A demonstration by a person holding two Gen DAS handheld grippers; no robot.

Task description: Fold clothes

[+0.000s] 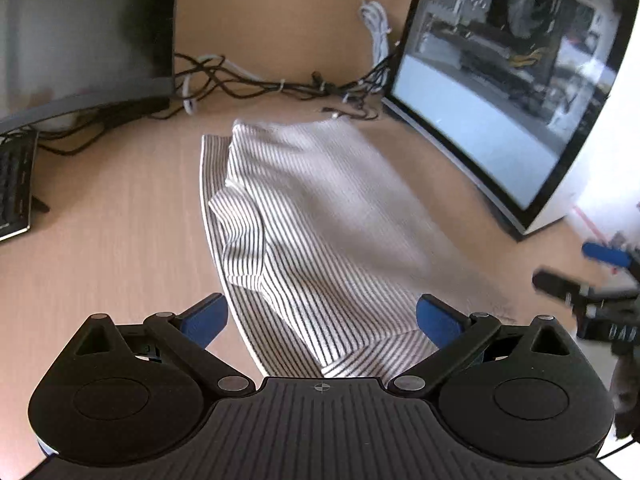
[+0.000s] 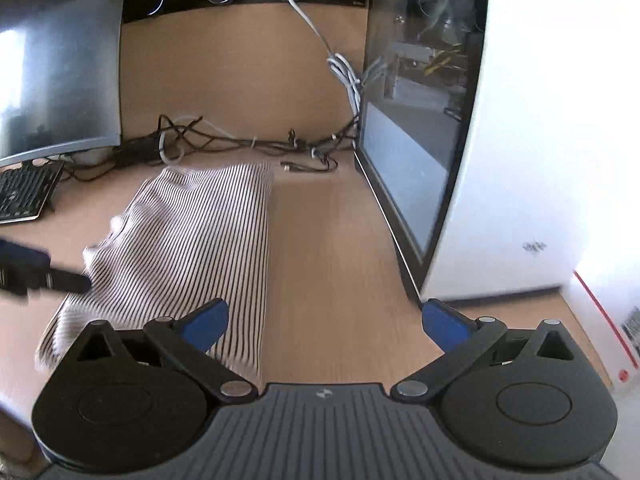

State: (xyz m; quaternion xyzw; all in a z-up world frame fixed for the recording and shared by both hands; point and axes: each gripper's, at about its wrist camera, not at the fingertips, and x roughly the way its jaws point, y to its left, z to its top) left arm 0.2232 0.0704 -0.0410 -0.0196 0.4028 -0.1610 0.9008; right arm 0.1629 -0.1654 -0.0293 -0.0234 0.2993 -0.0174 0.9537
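A black-and-white striped garment point(image 1: 304, 220) lies folded on the wooden desk point(image 1: 112, 248), with one flap doubled over the lower layer. My left gripper point(image 1: 322, 320) hovers open over its near edge, blue pads wide apart and holding nothing. In the right wrist view the same garment point(image 2: 192, 248) lies to the left, and my right gripper point(image 2: 325, 322) stands open above bare desk beside the cloth's right edge. The left gripper's fingers point(image 2: 36, 270) show at the left edge there; the right gripper point(image 1: 592, 276) appears blurred at the far right of the left view.
A glass-sided computer case point(image 1: 500, 92) stands to the right, with its white shell point(image 2: 528, 160) close by. Tangled cables point(image 1: 272, 84) run along the back wall. A monitor point(image 1: 76, 28) and a keyboard point(image 1: 14, 184) sit at the left.
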